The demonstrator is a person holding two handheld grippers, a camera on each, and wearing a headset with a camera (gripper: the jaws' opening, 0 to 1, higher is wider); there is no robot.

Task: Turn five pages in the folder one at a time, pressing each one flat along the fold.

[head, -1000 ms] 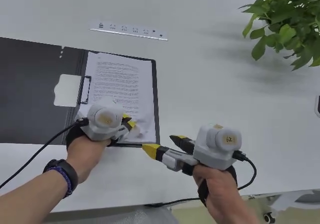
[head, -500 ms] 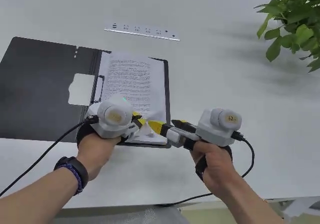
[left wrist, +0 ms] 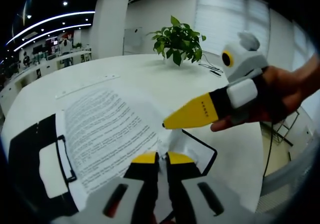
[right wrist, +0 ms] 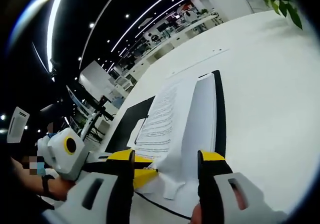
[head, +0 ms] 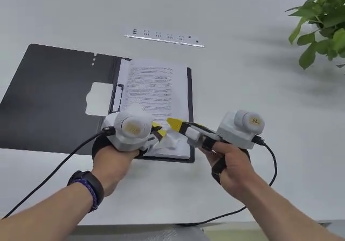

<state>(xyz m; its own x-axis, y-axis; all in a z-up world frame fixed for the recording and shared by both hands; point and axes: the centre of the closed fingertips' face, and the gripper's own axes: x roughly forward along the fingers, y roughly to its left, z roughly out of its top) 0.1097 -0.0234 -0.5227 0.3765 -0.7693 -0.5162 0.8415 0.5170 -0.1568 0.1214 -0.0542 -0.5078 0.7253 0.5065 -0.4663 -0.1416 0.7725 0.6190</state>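
Left gripper view: left gripper [left wrist: 162, 159] pinches a corner of the page [left wrist: 110, 129]; right gripper [right wrist: 167, 156] jaws wide.

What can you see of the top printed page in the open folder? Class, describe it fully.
The top page is a white paper sheet densely printed with black text. It lies on the right half of the open black folder, with its left edge by the clip. Most of it lies flat, but its lower right corner is lifted and crumpled, pinched in the left gripper. The right gripper, jaws apart, points at that corner from the right.
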